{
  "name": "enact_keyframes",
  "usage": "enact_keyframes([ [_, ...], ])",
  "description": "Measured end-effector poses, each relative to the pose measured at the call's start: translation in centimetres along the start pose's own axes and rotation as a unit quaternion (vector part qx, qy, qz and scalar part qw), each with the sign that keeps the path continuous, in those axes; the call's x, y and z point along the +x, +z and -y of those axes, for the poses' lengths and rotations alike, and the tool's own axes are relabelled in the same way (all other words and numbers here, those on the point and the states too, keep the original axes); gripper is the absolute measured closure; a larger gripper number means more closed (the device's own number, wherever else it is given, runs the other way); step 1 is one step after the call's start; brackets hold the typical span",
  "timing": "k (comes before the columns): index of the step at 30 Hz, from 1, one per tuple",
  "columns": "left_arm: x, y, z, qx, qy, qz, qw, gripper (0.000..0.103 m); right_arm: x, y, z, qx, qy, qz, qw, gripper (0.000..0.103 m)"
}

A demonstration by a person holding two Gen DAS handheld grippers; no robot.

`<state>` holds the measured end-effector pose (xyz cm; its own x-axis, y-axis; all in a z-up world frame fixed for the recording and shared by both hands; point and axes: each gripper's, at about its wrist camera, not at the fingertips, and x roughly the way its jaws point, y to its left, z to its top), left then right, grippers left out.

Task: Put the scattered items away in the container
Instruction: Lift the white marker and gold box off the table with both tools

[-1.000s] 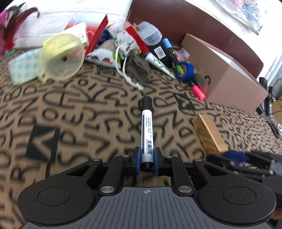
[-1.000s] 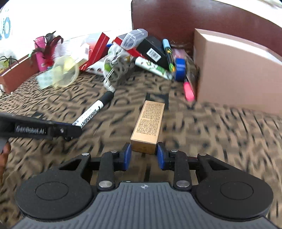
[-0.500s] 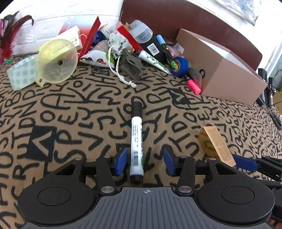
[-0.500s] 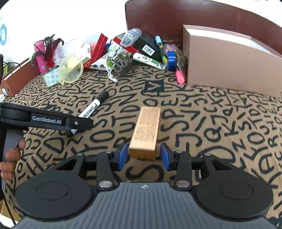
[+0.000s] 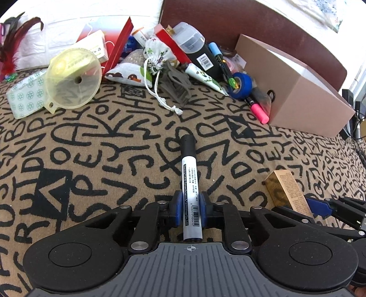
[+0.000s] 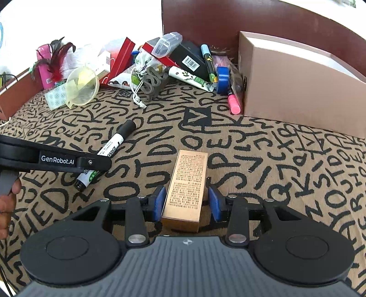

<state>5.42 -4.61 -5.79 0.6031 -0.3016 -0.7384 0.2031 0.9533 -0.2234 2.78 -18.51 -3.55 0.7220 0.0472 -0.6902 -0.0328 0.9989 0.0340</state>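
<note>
Left tongs (image 5: 188, 211) pinch the white black-capped marker (image 5: 189, 180), long axis toward 12 o'clock; right tongs (image 6: 186, 203) straddle the gold rectangular carton (image 6: 187, 187), spread; tan cardboard box (image 5: 290, 91) at 2 o'clock

Both views are bright and evenly lit, as by daylight. The white wall (image 5: 57, 29) behind the pile of clutter is overexposed, washed to near blank, and in the right wrist view the area left of the brown headboard (image 6: 228, 20) burns out entirely. Shadows are soft and short: a faint dark strip lies along the base of the cardboard box (image 6: 297, 86), and the patterned cover (image 5: 91, 148) shows no hard-edged shade. Both frames are sharp, with lettering on the cover crisp and no motion blur. Fisheye distortion bends the box edges and headboard into curves, and black corners frame each picture. A mild sheen sits on the yellow funnel (image 5: 73, 77).
</note>
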Motion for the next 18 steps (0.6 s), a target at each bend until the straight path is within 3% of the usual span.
enact_keyframes([
  [4, 0.05, 0.04, 0.08, -0.003, 0.001, 0.001, 1.0000, 0.087, 0.26, 0.04, -0.06, -0.003, -0.001, -0.002, 1.000, 0.058],
  [5, 0.10, 0.06, 0.07, -0.005, 0.001, 0.002, 1.0000, 0.082, 0.32, 0.07, -0.06, -0.004, -0.001, -0.003, 1.000, 0.058],
  [10, 0.20, 0.15, -0.04, -0.001, -0.003, 0.004, 1.0000, 0.087, 0.56, 0.21, -0.18, -0.006, -0.005, -0.004, 1.000, 0.058],
  [18, 0.11, -0.06, 0.07, 0.001, -0.001, 0.009, 1.0000, 0.083, 0.59, 0.11, -0.37, -0.011, -0.003, -0.003, 1.000, 0.062],
])
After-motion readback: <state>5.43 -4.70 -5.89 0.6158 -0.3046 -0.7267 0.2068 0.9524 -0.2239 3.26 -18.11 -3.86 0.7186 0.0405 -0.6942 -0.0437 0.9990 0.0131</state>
